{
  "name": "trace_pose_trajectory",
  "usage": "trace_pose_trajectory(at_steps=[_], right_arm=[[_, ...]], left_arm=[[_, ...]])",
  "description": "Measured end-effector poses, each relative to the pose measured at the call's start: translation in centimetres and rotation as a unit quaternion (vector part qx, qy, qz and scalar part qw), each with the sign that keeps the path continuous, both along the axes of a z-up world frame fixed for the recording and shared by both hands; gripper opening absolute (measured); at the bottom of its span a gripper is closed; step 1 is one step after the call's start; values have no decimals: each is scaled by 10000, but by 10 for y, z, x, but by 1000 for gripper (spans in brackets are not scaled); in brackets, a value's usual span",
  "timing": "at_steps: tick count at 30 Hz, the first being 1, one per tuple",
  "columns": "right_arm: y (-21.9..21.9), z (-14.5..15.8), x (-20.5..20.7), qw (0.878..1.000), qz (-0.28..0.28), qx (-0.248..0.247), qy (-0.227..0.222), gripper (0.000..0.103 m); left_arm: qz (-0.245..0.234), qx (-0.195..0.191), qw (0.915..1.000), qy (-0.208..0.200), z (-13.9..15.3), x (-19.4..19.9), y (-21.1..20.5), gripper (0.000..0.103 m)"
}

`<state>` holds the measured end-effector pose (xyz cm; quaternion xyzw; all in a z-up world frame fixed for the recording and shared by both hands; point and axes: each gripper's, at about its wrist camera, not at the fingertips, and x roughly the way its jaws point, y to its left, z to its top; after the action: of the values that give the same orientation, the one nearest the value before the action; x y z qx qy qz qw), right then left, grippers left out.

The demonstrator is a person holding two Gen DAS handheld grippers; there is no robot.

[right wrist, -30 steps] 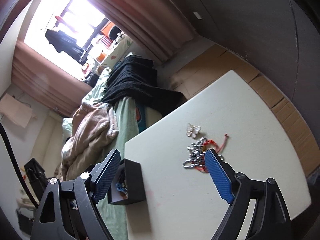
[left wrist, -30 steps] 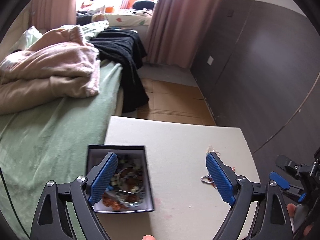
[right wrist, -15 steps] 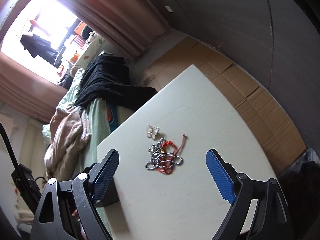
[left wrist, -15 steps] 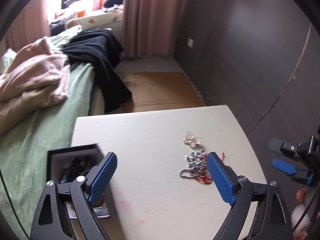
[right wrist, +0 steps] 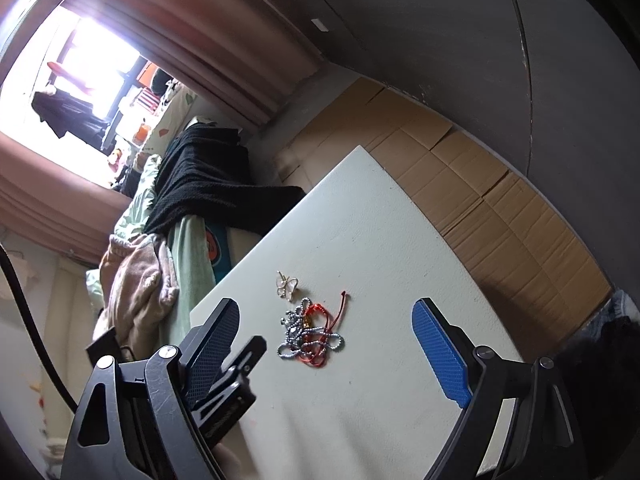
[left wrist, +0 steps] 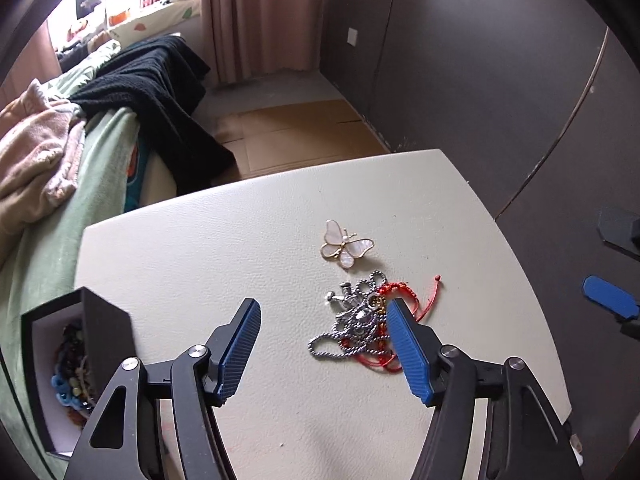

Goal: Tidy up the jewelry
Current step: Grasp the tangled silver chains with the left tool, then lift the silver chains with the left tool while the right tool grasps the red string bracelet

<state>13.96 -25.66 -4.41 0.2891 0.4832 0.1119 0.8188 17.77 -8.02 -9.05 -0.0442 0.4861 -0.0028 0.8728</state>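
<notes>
Two handheld grippers hover over a cream-white table [left wrist: 200, 248] beside a bed. The left gripper [left wrist: 324, 344] has its blue-padded jaws spread wide and holds nothing; its right finger sits in front of a tangled pile of jewelry [left wrist: 360, 320] lying on the tabletop. That pile is a silver bead chain wound together with a red cord bracelet. Just beyond it, apart from the tangle, lies a butterfly brooch [left wrist: 346, 243] with pale pearly wings edged in gold.

At the table's left edge stands a black jewelry box [left wrist: 106, 328], open, with a white lining; beaded pieces, some blue and some dark, lie inside it.

The right gripper [right wrist: 324, 344] is also wide open and empty, held above the table with the tangle [right wrist: 310, 334] and the brooch [right wrist: 287, 285] in view between its fingers, well short of touching them.

Beside the table, the bed carries a green sheet [left wrist: 72, 216], a rumpled pink blanket [left wrist: 36, 160] and a black knitted throw [left wrist: 160, 96]. Flattened cardboard [left wrist: 296, 136] covers the floor by a dark wall, and pink curtains [left wrist: 256, 16] hang at a bright window.
</notes>
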Motion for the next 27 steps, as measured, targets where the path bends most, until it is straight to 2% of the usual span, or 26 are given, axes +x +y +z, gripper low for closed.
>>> trace_pose_trajectory(at_steps=[5,7,11,13,16,18,23,27], right_arm=[[-1,-3,4,10000,-12,25,54,89],[-2,-2,5,10000,-16,21,48,89],[1,-4,8,10000,15,-32,67,89],[1,-7,9,9999,19,-43,110,89],[1,-10,10,9998,7,-49,169,89],[3,-12,11,9998,4,-60,190,89],[10,-15,12,9996,91,-132,240,89],[15,-17,11,9994,132,-190,270,89]], left_arm=[[-6,127,9999,48,-12,8,-8,66],[-4,150,9998,114,-19,11,-10,60],[-52,28,9995,310,-36,14,-10,55],[-47,-85,9997,230,-37,13,-8,54],[-119,-46,9998,163,-37,12,-7,40],[-191,26,9997,161,-38,10,-8,22],[-196,-188,9994,235,-37,5,1,21],[-99,-279,9995,78,-24,-4,10,19]])
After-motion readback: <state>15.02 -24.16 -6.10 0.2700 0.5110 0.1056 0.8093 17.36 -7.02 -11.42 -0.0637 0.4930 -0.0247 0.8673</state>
